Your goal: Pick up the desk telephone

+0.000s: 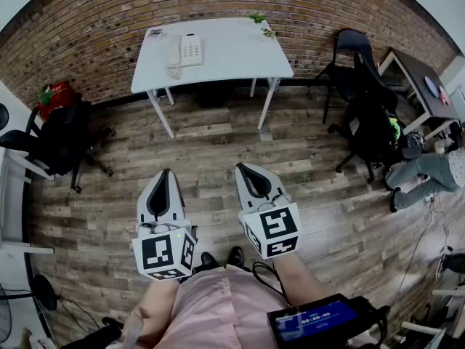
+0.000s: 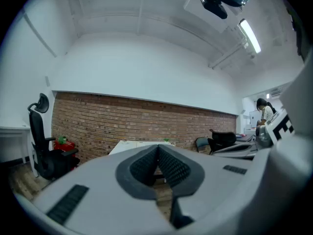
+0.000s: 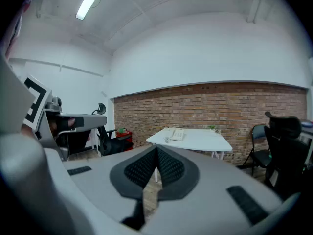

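A white desk telephone (image 1: 184, 51) with its handset on the left lies on the left part of a white table (image 1: 232, 57) against the brick wall, far from me. The same telephone (image 3: 176, 134) shows small on that table (image 3: 200, 140) in the right gripper view. In the left gripper view only the table's edge (image 2: 139, 143) peeks over the jaws. My left gripper (image 1: 166, 171) and right gripper (image 1: 240, 166) hover side by side over the wooden floor, both shut and holding nothing, well short of the table.
A black office chair (image 1: 62, 140) and a red object (image 1: 52, 94) stand at the left by the wall. Black chairs (image 1: 367, 100) and a dark desk (image 1: 429, 86) fill the right side, where a seated person's legs (image 1: 421, 173) show. A small plant (image 1: 259, 20) sits on the table's far right corner.
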